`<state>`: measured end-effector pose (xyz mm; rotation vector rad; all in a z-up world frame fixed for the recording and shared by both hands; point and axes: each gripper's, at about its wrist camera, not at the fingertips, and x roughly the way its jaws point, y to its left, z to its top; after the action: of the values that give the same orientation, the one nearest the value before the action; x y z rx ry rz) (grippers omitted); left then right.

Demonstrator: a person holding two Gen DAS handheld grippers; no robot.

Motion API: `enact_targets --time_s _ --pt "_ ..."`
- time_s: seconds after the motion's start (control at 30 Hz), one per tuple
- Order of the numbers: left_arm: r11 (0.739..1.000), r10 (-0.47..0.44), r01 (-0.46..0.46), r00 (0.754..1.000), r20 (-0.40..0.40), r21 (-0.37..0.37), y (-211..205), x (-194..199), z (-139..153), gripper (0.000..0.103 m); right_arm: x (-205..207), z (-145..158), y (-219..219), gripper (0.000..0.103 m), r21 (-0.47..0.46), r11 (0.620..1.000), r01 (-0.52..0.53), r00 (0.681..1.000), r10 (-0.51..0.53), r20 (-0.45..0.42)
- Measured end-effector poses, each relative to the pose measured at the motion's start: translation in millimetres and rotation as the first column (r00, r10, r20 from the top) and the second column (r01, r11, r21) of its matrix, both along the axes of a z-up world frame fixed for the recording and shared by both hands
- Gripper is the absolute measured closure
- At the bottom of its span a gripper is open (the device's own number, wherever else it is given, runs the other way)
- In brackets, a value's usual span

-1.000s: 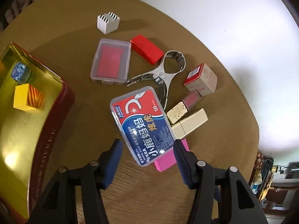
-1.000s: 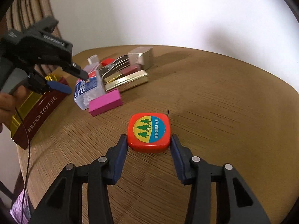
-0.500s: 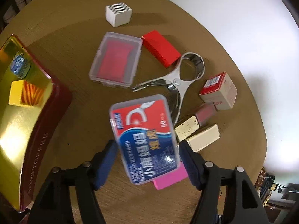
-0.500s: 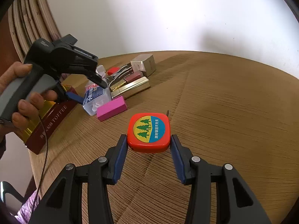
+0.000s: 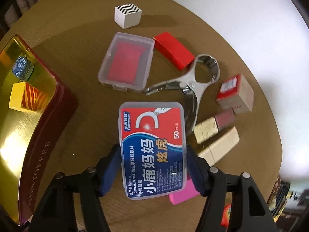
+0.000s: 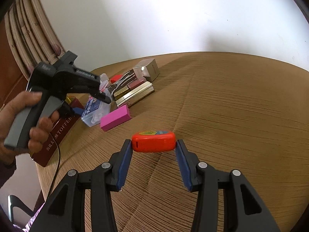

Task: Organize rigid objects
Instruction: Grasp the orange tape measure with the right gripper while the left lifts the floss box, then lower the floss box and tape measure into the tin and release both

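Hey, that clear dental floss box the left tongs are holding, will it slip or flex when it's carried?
The dental floss box looks like smooth, thin clear plastic, so it may slip or flex slightly. The left tongs pinch only its lower half, so the free end might tilt. Its contents are probably light, so it should carry easily.

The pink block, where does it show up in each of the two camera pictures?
Left wrist view: the pink block peeks out low and right of centre, mostly hidden under the dental floss box held in the left gripper.
Right wrist view: the pink block lies left of centre on the table, beside the floss box.
Shared landmark: the red toffee tin.
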<state>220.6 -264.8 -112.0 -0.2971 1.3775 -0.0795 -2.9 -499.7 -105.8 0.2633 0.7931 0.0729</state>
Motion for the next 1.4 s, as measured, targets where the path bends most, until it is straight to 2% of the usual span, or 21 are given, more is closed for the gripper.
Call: enact_targets --time_s 0.2,0.4,0.53,0.67,0.73,0.8,0.9,0.93,1.0,1.1,1.27,1.3,1.37,1.4 --pt "0.994 -0.091 0.093 0.995 0.045 -0.058 7 -41 16 0.036 4 -1 4 0.059 -0.023 1.0 0.008 1.0 -0.008 -0.003" --pt "0.978 -0.155 0.165 0.984 0.085 -0.128 27 -99 50 0.036 7 -2 11 0.063 -0.063 0.998 0.0 1.0 -0.001 -0.015" --pt "0.981 -0.143 0.156 0.983 0.119 -0.111 65 -115 83 0.036 12 -7 15 0.065 -0.099 0.995 0.003 0.999 -0.007 -0.047" --pt "0.991 -0.111 0.12 0.982 0.153 -0.052 123 -114 111 0.036 14 -10 16 0.065 -0.109 0.994 -0.005 0.998 -0.002 -0.061" --pt "0.996 -0.09 0.094 0.981 0.17 -0.014 148 -109 119 0.036 15 -11 17 0.065 -0.113 0.994 -0.007 0.998 -0.001 -0.071" --pt "0.997 -0.07 0.072 0.983 0.168 -0.008 169 -106 120 0.036 17 -12 18 0.064 -0.122 0.992 -0.015 0.997 0.005 -0.079" --pt "0.998 -0.063 0.061 0.986 0.157 0.019 193 -96 115 0.036 26 -19 25 0.058 -0.133 0.99 -0.051 0.988 0.031 -0.148" --pt "0.999 -0.052 0.049 0.987 0.153 0.018 201 -95 113 0.036 28 -17 32 0.044 -0.183 0.981 -0.063 0.988 0.036 -0.15" --pt "0.999 -0.051 0.049 0.989 0.142 0.017 210 -88 106 0.036 29 -20 38 0.023 -0.194 0.978 -0.078 0.986 0.047 -0.161" --pt "1.0 -0.031 0.03 0.991 0.132 0.008 226 -83 101 0.036 32 -27 45 0.022 -0.23 0.97 -0.078 0.984 0.038 -0.174" --pt "0.997 -0.07 0.067 0.989 0.133 0.027 222 -70 89 0.036 40 -25 43 0.023 -0.228 0.972 -0.06 0.982 0.016 -0.188" --pt "0.997 -0.075 0.073 0.989 0.128 0.026 222 -68 87 0.036 42 -25 42 0.026 -0.228 0.972 -0.06 0.981 0.015 -0.193" --pt "0.997 -0.083 0.083 0.99 0.112 0.012 222 -62 81 0.036 46 -24 41 0.056 -0.242 0.969 -0.045 0.98 -0.004 -0.198" --pt "0.996 -0.092 0.092 0.99 0.104 0.003 222 -59 79 0.036 47 -23 41 0.059 -0.255 0.966 -0.038 0.98 -0.014 -0.198"
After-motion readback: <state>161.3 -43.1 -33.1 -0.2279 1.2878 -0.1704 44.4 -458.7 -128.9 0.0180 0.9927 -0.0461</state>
